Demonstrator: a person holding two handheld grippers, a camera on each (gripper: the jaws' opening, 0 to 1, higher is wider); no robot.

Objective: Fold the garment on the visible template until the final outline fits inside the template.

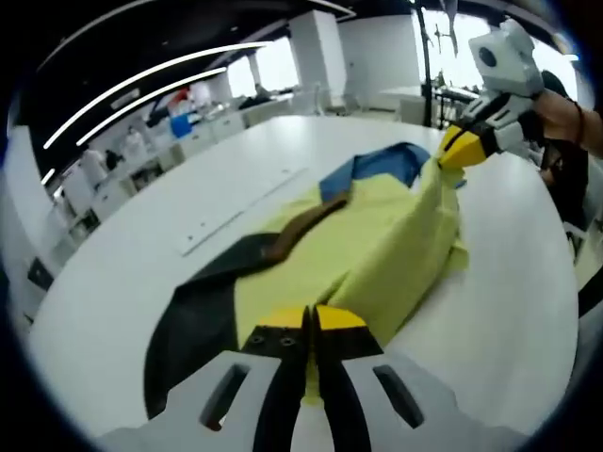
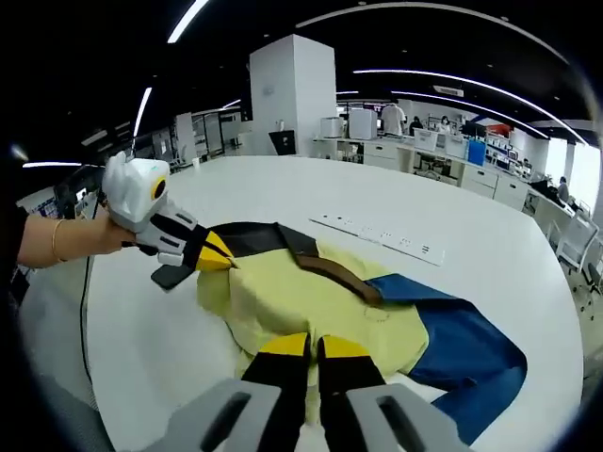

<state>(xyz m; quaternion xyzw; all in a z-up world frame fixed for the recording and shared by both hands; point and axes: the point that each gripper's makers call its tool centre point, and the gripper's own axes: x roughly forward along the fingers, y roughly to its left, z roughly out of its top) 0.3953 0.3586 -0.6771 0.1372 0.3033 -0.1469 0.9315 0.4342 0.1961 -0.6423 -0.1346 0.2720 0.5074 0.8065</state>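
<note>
Lying across a white round table [image 1: 122, 282], the garment [image 1: 377, 245] shows in the left gripper view as a yellow body with a black panel [image 1: 203, 320] at its left edge, a brown strip [image 1: 301, 231] running over the middle and a blue part [image 1: 386, 165] at the far end. The left gripper [image 1: 311, 325] rises from the bottom of that view with its yellow-tipped jaws pressed together on the near edge of the yellow cloth. Further right, the right gripper [image 1: 462, 149] comes in from the upper right, its jaws pinched on a raised fold of the same cloth.

In the right gripper view, the left gripper [image 2: 221, 256] enters from the left, held by a hand [image 2: 99, 235], with its tips clamped on the yellow fabric beside the black panel [image 2: 250, 237]. At the middle the garment [image 2: 301, 301] bulges up slightly off the table [image 2: 141, 348]. The right gripper [image 2: 313, 353] stands at the bottom, its jaws nearly touching and apparently nipping the yellow hem, though the cloth between the tips is hard to make out. To the right the blue part [image 2: 462, 348] spreads flat. Beyond the garment a long white strip [image 2: 382, 237] lies on the tabletop.
</note>
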